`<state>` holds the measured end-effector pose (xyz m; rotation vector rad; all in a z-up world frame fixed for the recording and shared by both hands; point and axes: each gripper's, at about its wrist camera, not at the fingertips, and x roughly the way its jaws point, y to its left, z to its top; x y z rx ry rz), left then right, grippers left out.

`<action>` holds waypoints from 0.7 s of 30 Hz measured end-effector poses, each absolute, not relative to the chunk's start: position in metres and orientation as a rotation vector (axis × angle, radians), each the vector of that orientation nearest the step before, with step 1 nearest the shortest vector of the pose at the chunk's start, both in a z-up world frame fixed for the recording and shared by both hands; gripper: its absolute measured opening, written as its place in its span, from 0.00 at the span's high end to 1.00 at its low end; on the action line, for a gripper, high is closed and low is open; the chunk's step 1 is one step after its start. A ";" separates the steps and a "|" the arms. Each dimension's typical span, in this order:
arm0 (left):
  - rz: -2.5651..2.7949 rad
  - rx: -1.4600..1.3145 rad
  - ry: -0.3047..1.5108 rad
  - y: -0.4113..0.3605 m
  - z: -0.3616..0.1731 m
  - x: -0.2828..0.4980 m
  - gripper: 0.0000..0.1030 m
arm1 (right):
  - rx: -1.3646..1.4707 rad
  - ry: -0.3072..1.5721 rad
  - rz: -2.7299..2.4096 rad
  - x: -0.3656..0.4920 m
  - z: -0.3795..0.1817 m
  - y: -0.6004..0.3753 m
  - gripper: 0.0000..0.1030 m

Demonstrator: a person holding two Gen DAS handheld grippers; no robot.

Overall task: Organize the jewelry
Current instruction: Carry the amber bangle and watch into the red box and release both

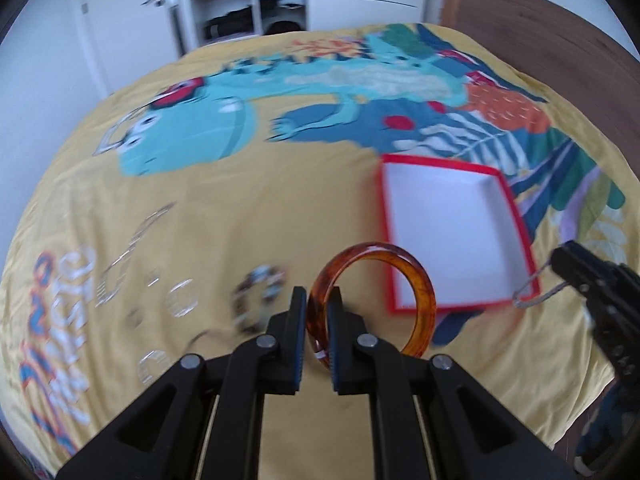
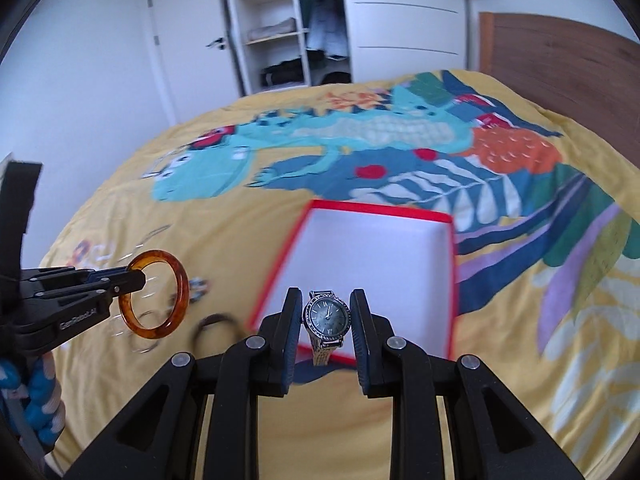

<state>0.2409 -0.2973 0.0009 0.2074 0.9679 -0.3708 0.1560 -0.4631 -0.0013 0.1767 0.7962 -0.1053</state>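
Observation:
My left gripper (image 1: 318,300) is shut on an amber tortoiseshell bangle (image 1: 416,280) and holds it above the bed, left of the box; the bangle also shows in the right wrist view (image 2: 176,300). My right gripper (image 2: 326,304) is shut on a silver wristwatch (image 2: 327,316) with a dark dial, held over the near edge of the red box (image 2: 454,280) with a white inside. The box shows in the left wrist view (image 1: 520,224). The right gripper (image 1: 560,272) appears there at the box's near right corner with the watch strap (image 1: 536,298) hanging.
A yellow dinosaur-print bedspread (image 1: 280,200) covers the bed. Several loose pieces lie at the left: a beaded bracelet (image 1: 260,296), a chain (image 1: 136,240), a dark band (image 2: 216,326). A wooden headboard (image 2: 560,52) is at the right, an open wardrobe (image 2: 280,20) behind.

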 end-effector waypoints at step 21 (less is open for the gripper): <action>-0.429 0.369 1.066 -0.398 -0.096 0.273 0.89 | 0.199 0.983 -0.162 0.188 -0.111 -0.518 0.76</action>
